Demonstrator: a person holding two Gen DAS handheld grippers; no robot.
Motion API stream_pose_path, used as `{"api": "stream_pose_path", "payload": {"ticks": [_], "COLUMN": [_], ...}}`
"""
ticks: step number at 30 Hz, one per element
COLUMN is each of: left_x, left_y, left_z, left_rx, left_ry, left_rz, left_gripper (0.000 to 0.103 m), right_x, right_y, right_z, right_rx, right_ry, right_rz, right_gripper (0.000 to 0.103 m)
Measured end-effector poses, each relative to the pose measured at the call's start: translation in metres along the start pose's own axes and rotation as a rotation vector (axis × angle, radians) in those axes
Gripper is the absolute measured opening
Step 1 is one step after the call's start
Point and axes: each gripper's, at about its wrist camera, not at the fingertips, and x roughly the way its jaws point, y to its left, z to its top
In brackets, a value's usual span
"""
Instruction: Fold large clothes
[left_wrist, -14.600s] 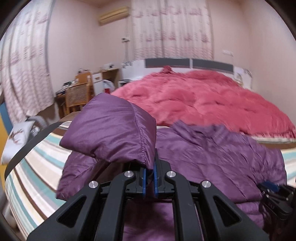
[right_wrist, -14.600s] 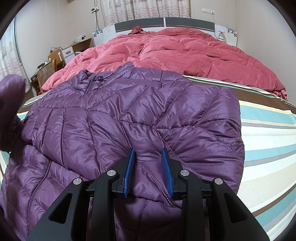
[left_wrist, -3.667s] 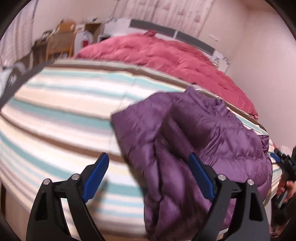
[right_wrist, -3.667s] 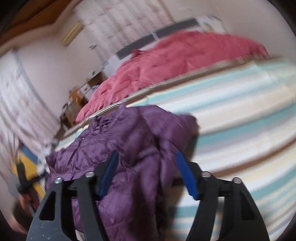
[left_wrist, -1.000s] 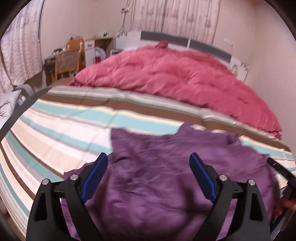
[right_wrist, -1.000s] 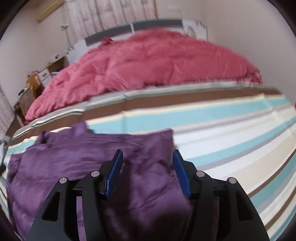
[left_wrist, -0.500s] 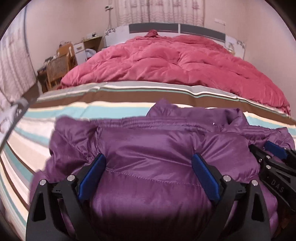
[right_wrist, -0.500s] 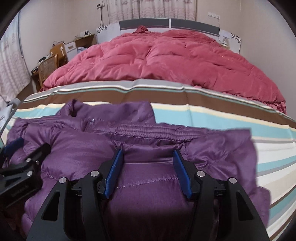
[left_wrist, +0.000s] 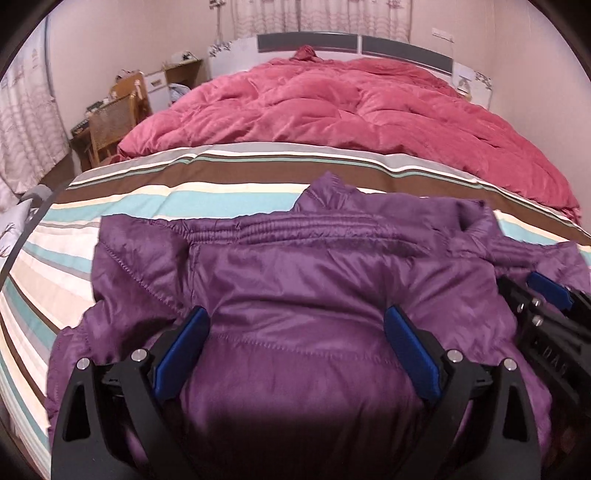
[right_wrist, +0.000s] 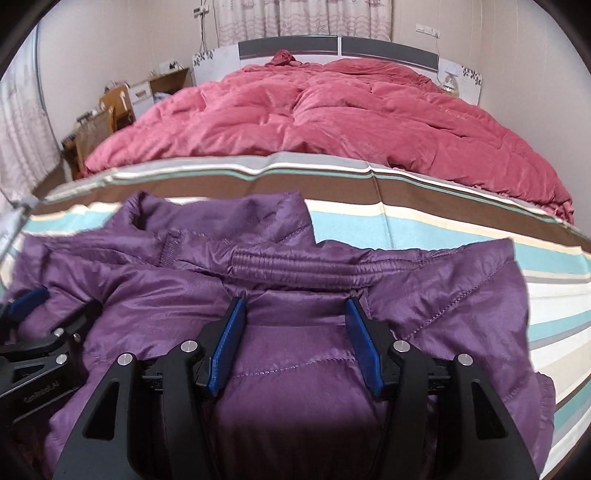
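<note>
Left wrist view: the left gripper has its blue pads spread wide, straddling a puffed hump of the purple down jacket without pinching it. The jacket lies folded into a bulky, shiny, quilted bundle on the striped bedsheet at the near end of the bed, its gathered elastic hem band running across the top and its collar poking up behind. Toward the right, the right gripper is parted more narrowly, its pads either side of another fold, gripping nothing. A pink-red comforter covers the bed beyond.
</note>
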Motion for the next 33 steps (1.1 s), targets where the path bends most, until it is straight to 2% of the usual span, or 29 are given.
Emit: {"api": "stream_pose_path", "payload": {"ticks": [3, 6, 8, 10, 14, 17, 21, 23, 27, 30, 33], "left_x": [-0.023, -0.038, -0.032, -0.018, 0.004, 0.014, 0.013, -0.001, -0.044, -0.065, -0.071], "left_y": [0.015, 0.036, 0.051, 0.065, 0.091, 0.097, 0.095, 0.100, 0.123, 0.143, 0.159], "left_z": [-0.001, -0.004, -0.007, -0.013, -0.022, -0.023, -0.026, -0.028, -0.048, -0.072, -0.097], "left_rx": [0.013, 0.009, -0.009, -0.050, -0.171, -0.200, -0.202, -0.221, -0.278, -0.320, -0.362], "left_ry": [-0.042, -0.099, -0.087, -0.036, 0.016, 0.042, 0.055, 0.065, 0.000, -0.039, -0.037], "left_rz": [0.007, 0.099, 0.163, 0.190, 0.063, 0.024, 0.022, 0.016, 0.028, 0.053, 0.042], "left_gripper": [0.097, 0.098, 0.098, 0.099, 0.101, 0.101, 0.101, 0.101, 0.101, 0.101, 0.101], "right_x": [-0.030, -0.039, -0.032, -0.019, -0.004, 0.000, -0.001, -0.013, -0.064, -0.094, -0.111], "right_y": [-0.018, -0.037, -0.052, -0.069, -0.072, -0.072, -0.068, -0.064, -0.054, -0.038, -0.020], "right_z": [-0.001, -0.005, -0.009, -0.018, -0.024, -0.025, -0.021, -0.018, -0.026, -0.043, -0.064], "right_rx": [0.038, 0.055, 0.088, 0.163, 0.181, 0.181, 0.164, 0.153, 0.198, 0.195, 0.176], "right_ry": [-0.071, -0.075, -0.046, -0.012, -0.001, 0.003, 0.021, 0.009, -0.067, -0.084, -0.079], "right_rz": [-0.012, -0.073, -0.093, -0.072, -0.052, -0.054, -0.076, -0.087, 0.031, 0.089, 0.139], "right_gripper": [0.056, 0.056, 0.056, 0.056, 0.058, 0.058, 0.058, 0.058, 0.058, 0.058, 0.056]}}
